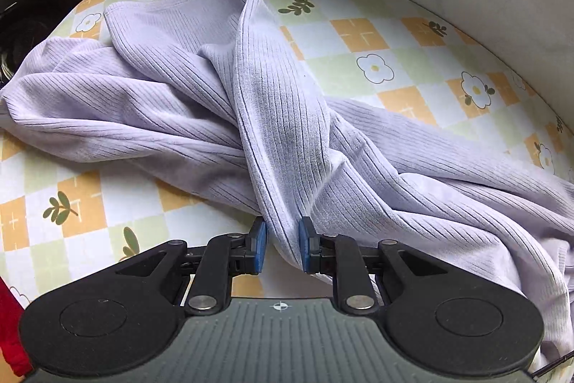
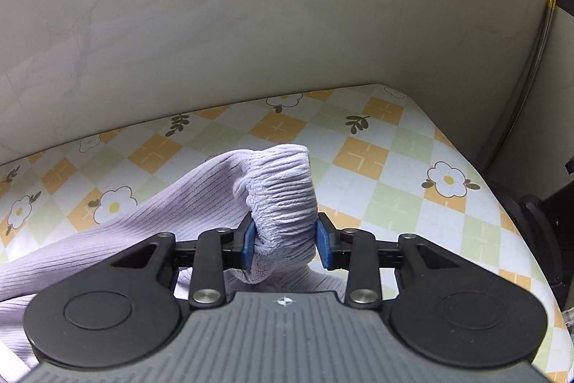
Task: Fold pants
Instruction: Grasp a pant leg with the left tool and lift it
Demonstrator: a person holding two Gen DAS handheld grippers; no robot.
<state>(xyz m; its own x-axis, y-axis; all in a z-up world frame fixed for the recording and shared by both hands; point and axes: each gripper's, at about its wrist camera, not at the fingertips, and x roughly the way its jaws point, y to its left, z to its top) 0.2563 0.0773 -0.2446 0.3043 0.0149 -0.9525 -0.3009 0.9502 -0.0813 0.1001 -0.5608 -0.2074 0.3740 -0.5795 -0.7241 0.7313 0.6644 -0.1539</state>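
Lilac ribbed pants (image 1: pixel 172 103): lay crumpled on floral checked surface (image 1: pixel 358 34).
Left gripper (image 1: pixel 282 246): fingers clamped a fabric fold.
Right gripper (image 2: pixel 286 244): fingers gripped bunched waistband.

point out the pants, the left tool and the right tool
pants (image 1: pixel 280 117), left wrist view, on the ribbed strip running up the middle
left tool (image 1: pixel 283 246), left wrist view, between its blue fingertips
right tool (image 2: pixel 286 241), right wrist view, between its blue fingertips, on the gathered waistband
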